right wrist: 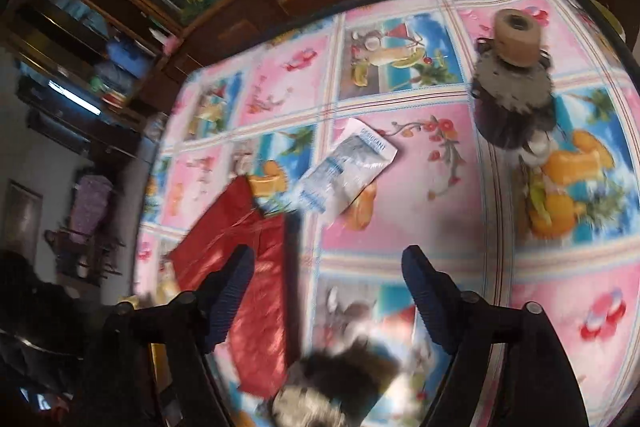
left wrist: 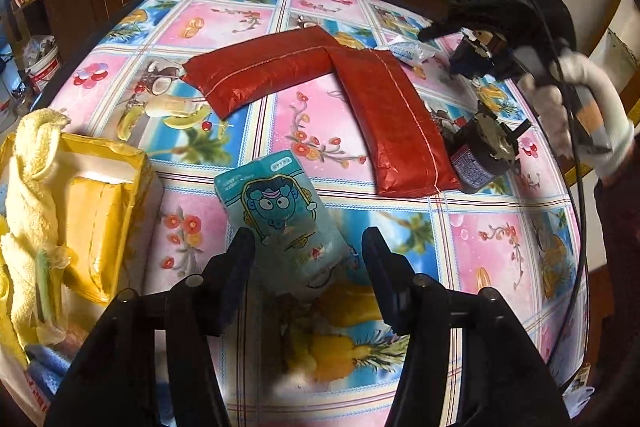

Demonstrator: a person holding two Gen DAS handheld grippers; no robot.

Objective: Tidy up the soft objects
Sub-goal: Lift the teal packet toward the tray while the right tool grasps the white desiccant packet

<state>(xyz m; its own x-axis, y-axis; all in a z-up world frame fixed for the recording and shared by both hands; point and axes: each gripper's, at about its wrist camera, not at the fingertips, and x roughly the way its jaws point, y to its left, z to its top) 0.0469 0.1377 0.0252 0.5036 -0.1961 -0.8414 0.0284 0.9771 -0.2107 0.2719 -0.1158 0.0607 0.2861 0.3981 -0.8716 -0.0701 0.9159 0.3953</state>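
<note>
A: Tissue pack [left wrist: 282, 215], teal: location?
B: On tablecloth [left wrist: 480, 247], between left gripper [left wrist: 308, 247] fingers, jaws apart, not pressing.
A: Red pouches [left wrist: 392, 123]?
B: Two, overlapping, mid-table. Yellow box [left wrist: 100, 163] at left holds towel [left wrist: 28, 179].
A: Right gripper [right wrist: 328, 263]?
B: Apart, empty.

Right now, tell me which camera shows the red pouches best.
The left wrist view: both red pouches lie sharp and whole on the patterned tablecloth, their ends overlapping in an angle. The right wrist view shows them blurred, partly hidden behind one of the right gripper's fingers.
</note>
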